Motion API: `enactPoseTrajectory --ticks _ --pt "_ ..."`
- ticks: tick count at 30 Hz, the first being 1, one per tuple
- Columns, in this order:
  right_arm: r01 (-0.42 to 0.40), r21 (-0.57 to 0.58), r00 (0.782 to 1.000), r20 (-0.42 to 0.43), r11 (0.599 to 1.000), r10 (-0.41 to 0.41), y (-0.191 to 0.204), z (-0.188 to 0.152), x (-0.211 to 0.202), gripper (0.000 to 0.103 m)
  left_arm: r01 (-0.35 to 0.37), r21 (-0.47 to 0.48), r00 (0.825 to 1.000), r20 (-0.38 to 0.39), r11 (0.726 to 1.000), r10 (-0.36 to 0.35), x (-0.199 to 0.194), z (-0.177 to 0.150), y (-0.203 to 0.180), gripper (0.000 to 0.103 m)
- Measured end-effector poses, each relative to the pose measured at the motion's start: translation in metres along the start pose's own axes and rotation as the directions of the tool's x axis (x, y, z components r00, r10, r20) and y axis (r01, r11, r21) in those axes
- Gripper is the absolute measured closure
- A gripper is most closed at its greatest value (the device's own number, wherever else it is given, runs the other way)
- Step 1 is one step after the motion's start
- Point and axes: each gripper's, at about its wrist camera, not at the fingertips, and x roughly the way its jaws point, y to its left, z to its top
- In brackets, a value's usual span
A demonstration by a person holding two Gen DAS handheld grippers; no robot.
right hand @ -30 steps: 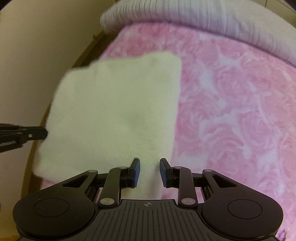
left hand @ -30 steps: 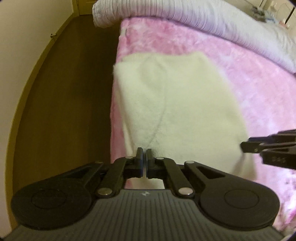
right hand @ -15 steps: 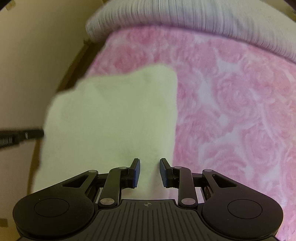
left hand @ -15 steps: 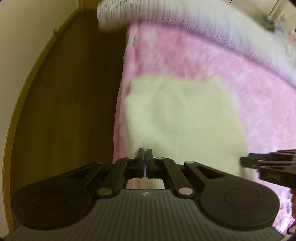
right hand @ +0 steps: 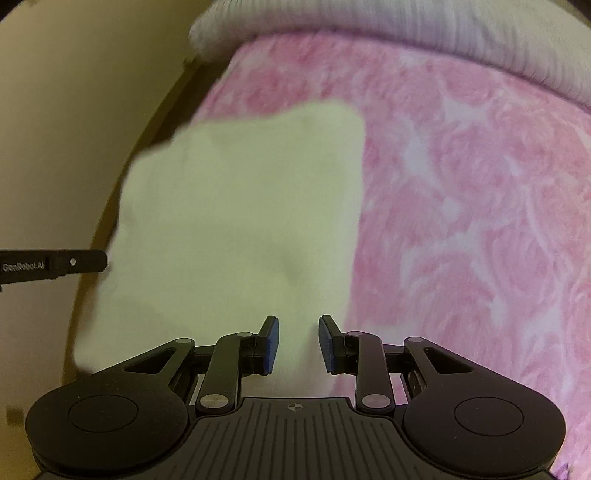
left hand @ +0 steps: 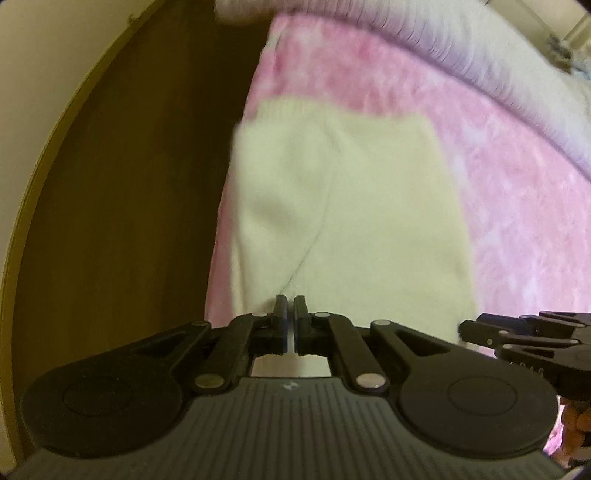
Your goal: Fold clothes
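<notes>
Garment (left hand: 351, 206) overhangs bed (left hand: 517, 206) edge.

Dim warm light, blurred, fisheye-warped edges

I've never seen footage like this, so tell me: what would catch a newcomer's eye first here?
First, the fluffy cream-white folded garment lying near the left edge of the bed, on a pink rose-patterned fleece blanket. Next, the two black tools: the left tool has its fingers nearly together at the garment's near edge, while the right tool stands open over it. A ribbed pale grey cover runs along the far side.
</notes>
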Motion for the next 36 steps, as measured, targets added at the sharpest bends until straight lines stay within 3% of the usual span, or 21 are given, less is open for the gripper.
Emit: enactPoseTrajectory --ticks 3,6,10,12,20,25,32,36 --pt "0.009 0.009 1.0 0.028 1.0 -0.009 0.001 -0.003 0.0 0.074 -0.014 -0.031 1.0 0.005 0.999 0.014 -0.008 0.003 -0.003 0.098" --pt "0.009 0.008 0.999 0.033 1.0 -0.009 0.006 -0.002 -0.013 0.074 -0.07 -0.006 0.998 -0.001 0.998 0.07 -0.022 0.004 -0.011 0.078" --pt "-0.013 -0.01 0.999 0.05 1.0 0.013 0.014 -0.01 -0.038 0.071 -0.121 0.02 0.993 0.009 0.993 0.12 -0.047 -0.006 -0.022 0.073" --pt "-0.027 -0.028 0.998 0.056 0.999 0.028 0.019 -0.015 -0.047 0.065 -0.134 0.024 0.991 0.017 0.991 0.134 -0.059 -0.012 -0.027 0.071" --pt "-0.064 -0.07 0.994 0.084 0.996 0.07 0.025 -0.043 -0.09 0.044 -0.146 0.067 0.987 0.078 0.987 0.141 -0.107 -0.048 -0.061 0.067" --pt "-0.023 -0.12 0.995 0.097 0.993 0.034 0.031 -0.066 -0.12 0.043 -0.192 0.035 0.975 0.12 0.981 0.186 -0.139 -0.075 -0.081 0.067" --pt "0.009 -0.115 0.991 0.132 0.993 0.007 0.032 -0.095 -0.17 0.043 -0.191 0.014 0.966 0.178 0.981 0.186 -0.191 -0.109 -0.108 0.065" --pt "0.006 -0.105 0.987 0.163 0.994 0.012 0.031 -0.105 -0.196 0.043 -0.191 0.002 0.96 0.21 0.982 0.186 -0.218 -0.127 -0.123 0.059"
